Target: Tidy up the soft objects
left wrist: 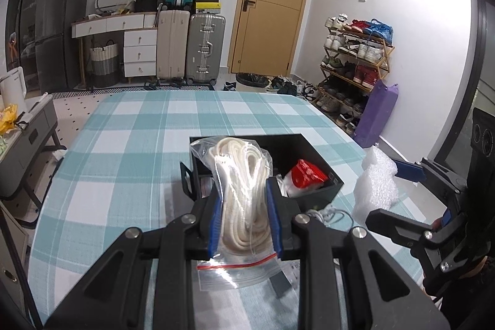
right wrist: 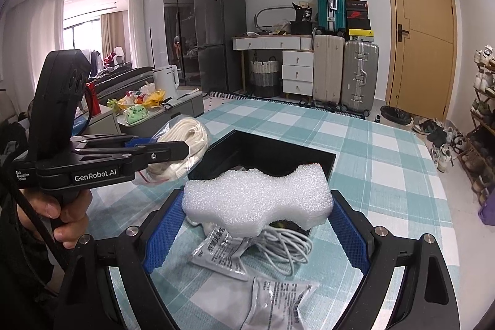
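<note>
My left gripper [left wrist: 244,209] is shut on a clear zip bag of white rope [left wrist: 244,194] and holds it above the near left edge of the black box [left wrist: 309,150]. A red packet [left wrist: 304,173] lies inside the box. The bag of rope also shows in the right wrist view [right wrist: 188,141], beside the box [right wrist: 263,150]. My right gripper [right wrist: 256,200] is shut on a white foam block [right wrist: 256,197], held above the table just in front of the box. The foam block also shows in the left wrist view [left wrist: 376,184].
Under the foam lie a coiled white cable [right wrist: 287,246] and two silver sachets [right wrist: 216,252]. The table wears a teal checked cloth [left wrist: 139,144]. A shoe rack [left wrist: 355,64] stands at the right, suitcases [left wrist: 204,48] and a door behind.
</note>
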`<state>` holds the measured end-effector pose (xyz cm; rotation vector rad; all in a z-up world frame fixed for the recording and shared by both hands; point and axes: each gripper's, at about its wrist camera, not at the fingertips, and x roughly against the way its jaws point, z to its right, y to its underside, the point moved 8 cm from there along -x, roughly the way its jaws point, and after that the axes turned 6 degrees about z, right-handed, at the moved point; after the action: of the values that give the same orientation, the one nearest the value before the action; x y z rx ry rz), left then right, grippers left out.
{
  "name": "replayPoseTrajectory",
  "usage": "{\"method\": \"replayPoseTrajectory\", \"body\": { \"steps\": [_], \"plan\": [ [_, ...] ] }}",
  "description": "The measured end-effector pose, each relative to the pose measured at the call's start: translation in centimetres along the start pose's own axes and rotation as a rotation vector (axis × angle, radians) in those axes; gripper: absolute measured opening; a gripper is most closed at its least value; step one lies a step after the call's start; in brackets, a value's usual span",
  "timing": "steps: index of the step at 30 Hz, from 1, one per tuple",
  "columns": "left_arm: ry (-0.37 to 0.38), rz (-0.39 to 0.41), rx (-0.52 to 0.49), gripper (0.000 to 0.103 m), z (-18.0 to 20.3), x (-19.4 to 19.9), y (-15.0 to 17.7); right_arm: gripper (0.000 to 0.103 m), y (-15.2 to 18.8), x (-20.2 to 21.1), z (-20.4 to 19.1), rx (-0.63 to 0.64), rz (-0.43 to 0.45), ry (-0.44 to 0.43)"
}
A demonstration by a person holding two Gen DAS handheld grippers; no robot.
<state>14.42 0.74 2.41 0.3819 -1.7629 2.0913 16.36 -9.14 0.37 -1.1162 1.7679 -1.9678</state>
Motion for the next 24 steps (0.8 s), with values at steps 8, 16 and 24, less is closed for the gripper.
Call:
{"method": "replayPoseTrajectory", "body": {
  "steps": [8, 16, 24],
  "plan": [
    [-0.035, 0.012, -0.022, 0.024, -0.5, -1.5, -1.4, 0.091, -1.5, -1.0, 0.3, 0.007, 0.007, 0.001],
    [-0.051, 0.015, -0.023, 0.024, -1.1, -3.0, -2.4, 0.091, -2.5, -2.5, 0.8, 0.019, 0.003, 0.001],
    [-0.039, -0.006, -0.022, 0.024, -1.6, -5.1, -2.8, 0.091, -2.9, -4.6, 1.5, 0.030, -0.021, -0.001]
  ]
}}
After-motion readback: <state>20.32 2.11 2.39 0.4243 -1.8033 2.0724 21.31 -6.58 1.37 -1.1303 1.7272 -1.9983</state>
